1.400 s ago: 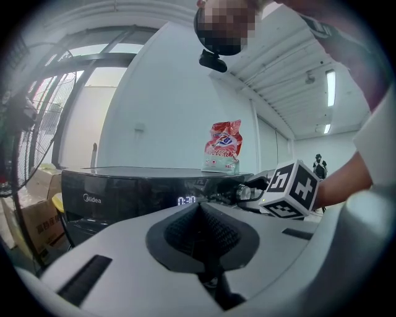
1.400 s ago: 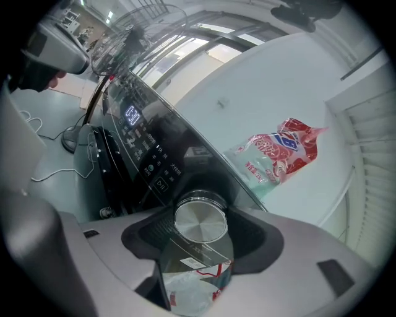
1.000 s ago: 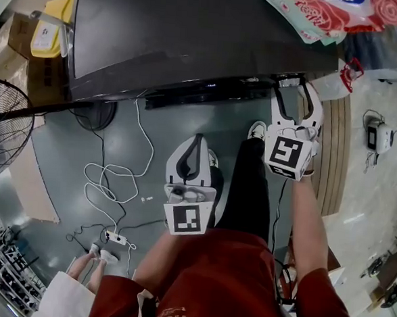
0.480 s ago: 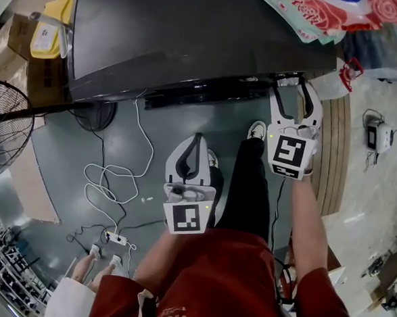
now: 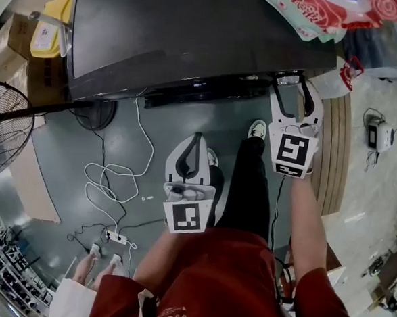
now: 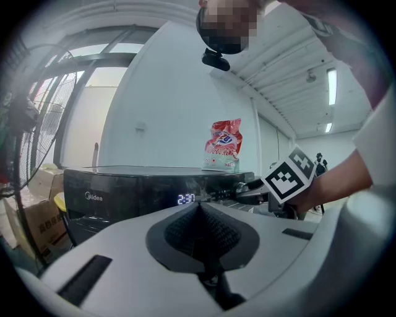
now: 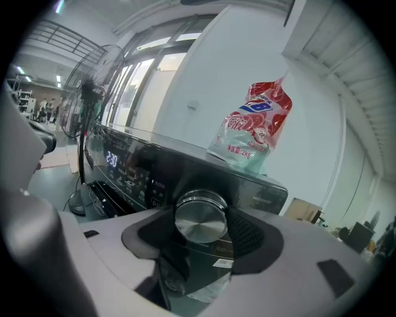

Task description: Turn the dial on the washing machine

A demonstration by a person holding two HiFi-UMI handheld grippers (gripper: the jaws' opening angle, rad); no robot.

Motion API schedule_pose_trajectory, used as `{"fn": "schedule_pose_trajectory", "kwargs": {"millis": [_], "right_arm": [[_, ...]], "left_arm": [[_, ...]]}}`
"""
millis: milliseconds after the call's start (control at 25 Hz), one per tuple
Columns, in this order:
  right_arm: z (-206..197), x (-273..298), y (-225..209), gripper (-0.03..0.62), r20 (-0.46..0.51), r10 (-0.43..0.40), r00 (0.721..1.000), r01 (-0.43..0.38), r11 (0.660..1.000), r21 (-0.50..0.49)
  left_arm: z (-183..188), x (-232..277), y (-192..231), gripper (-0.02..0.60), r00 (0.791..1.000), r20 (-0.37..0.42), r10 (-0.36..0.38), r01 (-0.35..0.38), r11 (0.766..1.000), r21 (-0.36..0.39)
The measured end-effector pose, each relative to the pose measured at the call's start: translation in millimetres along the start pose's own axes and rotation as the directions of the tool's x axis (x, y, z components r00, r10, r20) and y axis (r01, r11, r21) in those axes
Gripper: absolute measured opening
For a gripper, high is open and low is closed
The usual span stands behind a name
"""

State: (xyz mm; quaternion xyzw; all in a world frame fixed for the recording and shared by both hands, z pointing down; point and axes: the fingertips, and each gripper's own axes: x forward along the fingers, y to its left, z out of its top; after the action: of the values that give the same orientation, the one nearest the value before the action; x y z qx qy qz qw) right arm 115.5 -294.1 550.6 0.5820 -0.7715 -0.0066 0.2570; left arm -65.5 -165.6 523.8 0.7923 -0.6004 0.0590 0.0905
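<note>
The black washing machine [image 5: 194, 32] fills the top of the head view, and its lit display [image 6: 186, 199] shows in the left gripper view. The round silver dial [image 7: 199, 217] sits on the right end of the front panel. My right gripper [image 5: 292, 83] reaches to that panel. In the right gripper view its dark pads [image 7: 250, 234] close on both sides of the dial, so the right gripper [image 7: 201, 230] is shut on it. My left gripper [image 5: 198, 139] hangs in front of the machine over the floor. Its jaws meet at the tip, holding nothing, and the left gripper [image 6: 199, 207] points at the panel.
A red and white detergent bag [image 5: 324, 11] lies on the machine's top at the right. A fan [image 5: 3, 134] stands at the left. White cables [image 5: 109, 182] and a power strip [image 5: 115, 238] lie on the floor. A box with a yellow bottle [image 5: 48, 32] is at the far left.
The right gripper's marker cube has twisted a little and shifted slightly right while staying at the dial. The left gripper has not moved.
</note>
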Motion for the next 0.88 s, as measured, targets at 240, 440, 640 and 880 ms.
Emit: {"fn": "schedule_pose_trajectory", "kwargs": {"millis": [240,440,640,880], "right_arm": [[-1.3,0.2,-3.1,0.278,0.033,0.058,0.998,-0.063,0.981,0.182],[-2.6,-0.7,-6.0,0.278,0.064,0.095,0.993,-0.111,0.935,0.338],[-2.5,-1.0,-5.7,0.278,0.062,0.092,0.994,-0.108,0.939,0.327],[-2.1,-1.5,-5.0,0.278,0.055,0.091,0.994,-0.103,0.945,0.312]], "left_arm": [[4.1,4.0,5.2,0.009,1.0,0.013,0.015,-0.015,1.0,0.009],[6.9,4.1,7.4,0.009,1.0,0.017,0.025,-0.025,1.0,0.006],[7.2,2.6,5.5,0.009,1.0,0.015,0.019,-0.019,1.0,0.005],[8.5,-0.2,4.8,0.009,1.0,0.019,0.015,-0.015,1.0,0.009]]}}
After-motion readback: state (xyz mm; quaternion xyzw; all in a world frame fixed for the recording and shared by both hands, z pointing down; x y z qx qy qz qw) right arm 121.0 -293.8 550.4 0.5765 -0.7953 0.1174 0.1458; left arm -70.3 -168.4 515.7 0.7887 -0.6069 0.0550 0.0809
